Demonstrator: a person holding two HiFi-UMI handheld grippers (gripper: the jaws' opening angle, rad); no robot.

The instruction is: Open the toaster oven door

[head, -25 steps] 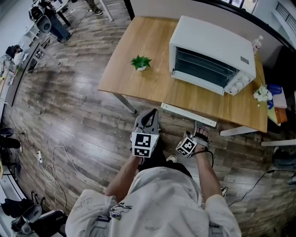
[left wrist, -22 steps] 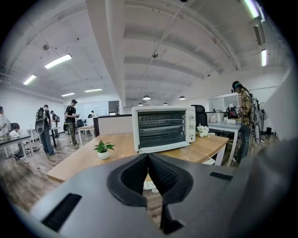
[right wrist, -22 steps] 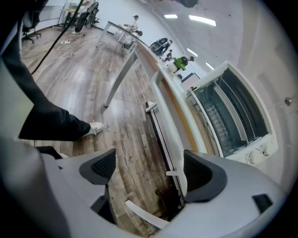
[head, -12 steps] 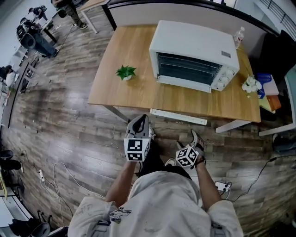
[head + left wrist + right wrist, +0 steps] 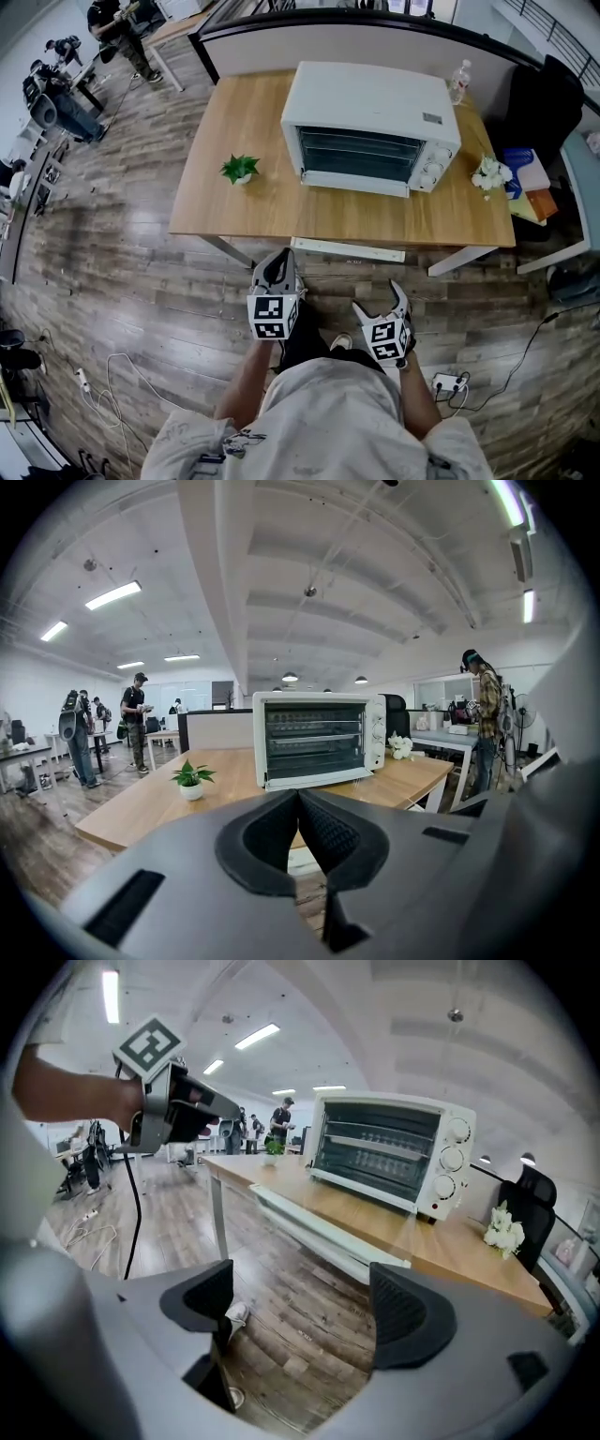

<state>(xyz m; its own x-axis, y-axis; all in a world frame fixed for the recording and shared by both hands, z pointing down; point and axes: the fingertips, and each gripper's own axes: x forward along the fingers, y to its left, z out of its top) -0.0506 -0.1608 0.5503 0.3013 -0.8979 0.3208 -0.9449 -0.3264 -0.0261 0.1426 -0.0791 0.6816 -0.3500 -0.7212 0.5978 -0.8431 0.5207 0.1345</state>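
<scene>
The white toaster oven (image 5: 370,127) stands on the far right part of a wooden table (image 5: 234,211), its glass door closed. In the left gripper view the oven (image 5: 319,738) faces me, and in the right gripper view the oven (image 5: 389,1152) sits ahead to the right. Both grippers hang over the floor in front of the table, well short of the oven. My left gripper (image 5: 277,261) has its jaws pressed together on nothing (image 5: 298,801). My right gripper (image 5: 380,298) is open and empty (image 5: 300,1307).
A small potted plant (image 5: 240,169) sits left of the oven. White flowers (image 5: 487,172) and a bottle (image 5: 458,80) are at its right. A white bar (image 5: 347,249) runs under the table's front edge. Cables (image 5: 103,394) lie on the wood floor. People (image 5: 136,719) stand far back.
In the head view the table and oven have slid left and now sit squarer to me. Both grippers stay low before the body; the right one has sunk slightly.
</scene>
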